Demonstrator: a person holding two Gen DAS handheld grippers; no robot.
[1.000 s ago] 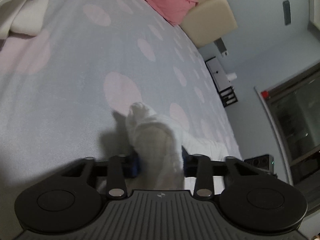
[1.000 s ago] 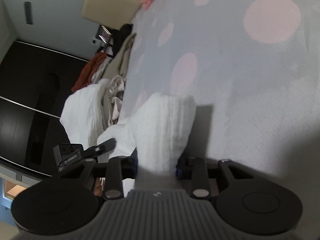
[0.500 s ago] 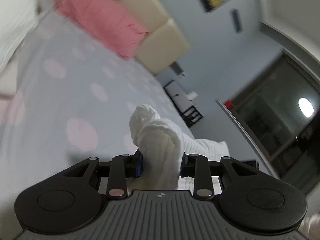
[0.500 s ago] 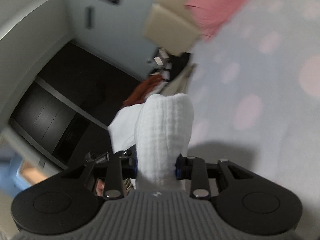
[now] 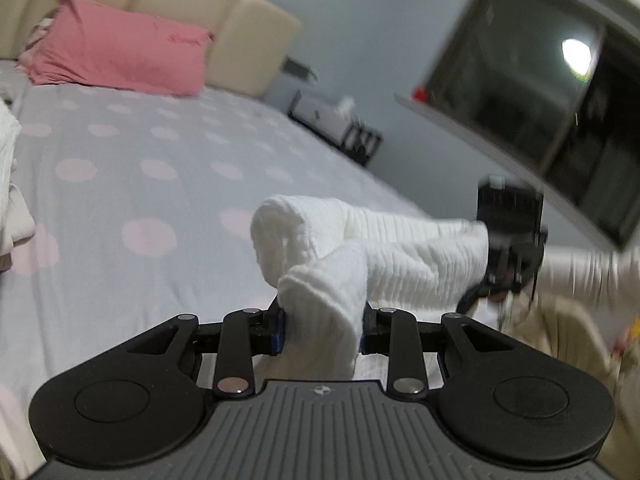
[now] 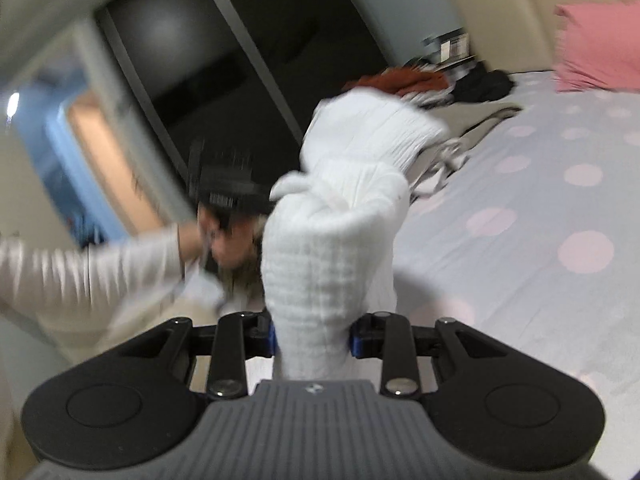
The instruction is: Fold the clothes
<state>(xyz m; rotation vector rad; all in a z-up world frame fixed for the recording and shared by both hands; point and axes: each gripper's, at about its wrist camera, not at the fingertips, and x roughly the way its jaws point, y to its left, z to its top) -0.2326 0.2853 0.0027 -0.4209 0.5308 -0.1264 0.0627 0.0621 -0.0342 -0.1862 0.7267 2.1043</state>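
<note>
Now, with both jaws clamped on the white cloth [image 5: 360, 248], keep it taut and level above the bed [image 5: 120, 184].

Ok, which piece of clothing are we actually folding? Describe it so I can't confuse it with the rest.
Start at the grey bedspread with pale pink dots, in front of the beige headboard. Held above it is the white ribbed garment, bunched at each end in the jaws of the left gripper and right gripper. Unlike the clothes heaped at the bed's edge, it hangs in the air.
</note>
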